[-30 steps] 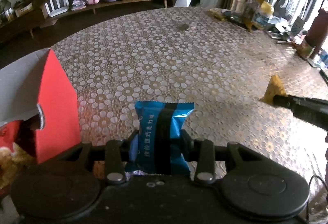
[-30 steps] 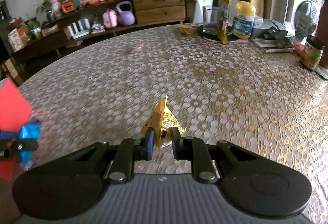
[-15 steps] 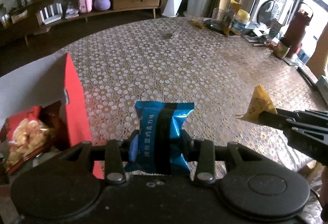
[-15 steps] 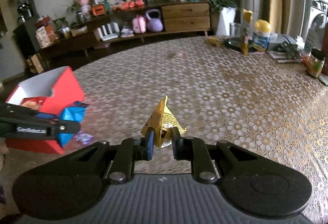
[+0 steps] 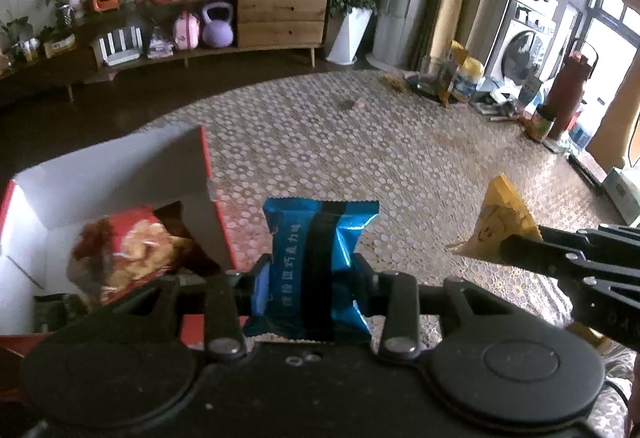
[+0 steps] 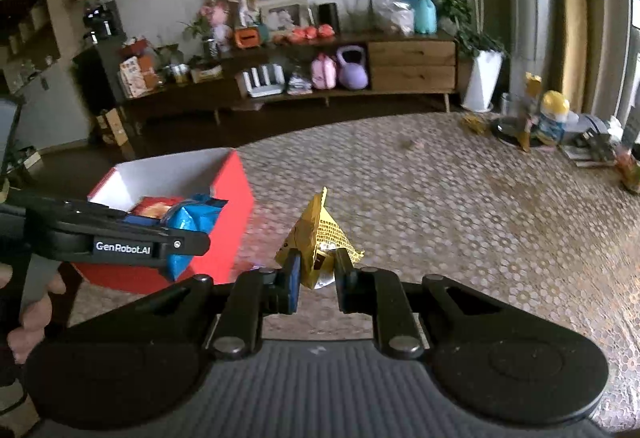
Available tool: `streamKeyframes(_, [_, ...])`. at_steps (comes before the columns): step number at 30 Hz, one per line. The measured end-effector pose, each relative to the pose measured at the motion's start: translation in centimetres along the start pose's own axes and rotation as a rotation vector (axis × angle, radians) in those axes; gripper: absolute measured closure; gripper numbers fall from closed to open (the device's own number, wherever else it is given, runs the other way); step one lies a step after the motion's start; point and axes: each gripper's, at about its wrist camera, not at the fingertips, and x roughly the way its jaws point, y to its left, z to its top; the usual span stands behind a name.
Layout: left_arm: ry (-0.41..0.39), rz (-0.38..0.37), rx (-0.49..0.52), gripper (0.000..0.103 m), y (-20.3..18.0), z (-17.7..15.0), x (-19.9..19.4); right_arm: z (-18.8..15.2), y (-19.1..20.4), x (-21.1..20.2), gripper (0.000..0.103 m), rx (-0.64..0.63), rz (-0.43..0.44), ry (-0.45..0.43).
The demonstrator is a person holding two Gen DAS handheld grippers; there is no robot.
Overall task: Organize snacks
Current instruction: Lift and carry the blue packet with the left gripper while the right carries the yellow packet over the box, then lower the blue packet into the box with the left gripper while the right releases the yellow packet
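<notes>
Here, a blue snack packet (image 5: 316, 262) is clamped in the left claw (image 5: 310, 278) just beside the open red box (image 5: 216, 205), above the patterned bench (image 5: 400, 157). A yellow triangular packet (image 6: 318, 238) is pinched in the nearly closed right claw (image 6: 316, 278), to the box's right.

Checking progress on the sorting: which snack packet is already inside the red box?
The red packet picturing golden snacks; the blue packet and the yellow triangular packet are each held in a gripper, outside the red box.

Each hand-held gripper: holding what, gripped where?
Left: blue snack packet, clamped across its lower half. Right: yellow triangular packet, pinched at its bottom edge.
</notes>
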Motion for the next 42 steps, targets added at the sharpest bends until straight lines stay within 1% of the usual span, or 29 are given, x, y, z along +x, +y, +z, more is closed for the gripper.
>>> streamKeyframes(4, [-0.026, 0.012, -0.008, 0.065, 1.5, -0.2, -1.7, 0.6, 2.4, -0.6, 0.086, -0.022, 0.025, -0.018])
streamKeyframes(10, [-0.043, 0.042, -0.032, 0.065, 4.5, -0.7, -3.7, 1.2, 5.7, -0.2, 0.086, -0.051, 0.058, -0.025])
streamKeyframes(22, [-0.07, 0.119, -0.087, 0.065, 10.8, -1.2, -5.9, 2.6, 11.8, 2.7, 0.086, -0.113, 0.122, -0.01])
streamKeyframes(32, [-0.048, 0.202, -0.139, 0.065, 16.8, -1.6, -5.3, 3.4, 15.7, 6.7, 0.086, -0.145, 0.14, 0.019])
streamKeyframes(38, [-0.021, 0.248, -0.165, 0.065, 19.9, -1.3, -3.8, 4.0, 16.4, 9.4, 0.086, -0.132, 0.135, 0.042])
streamKeyframes(42, [0.0, 0.273, -0.17, 0.065, 21.4, -1.4, -2.3, 4.9, 16.7, 11.3, 0.086, -0.133, 0.119, 0.038])
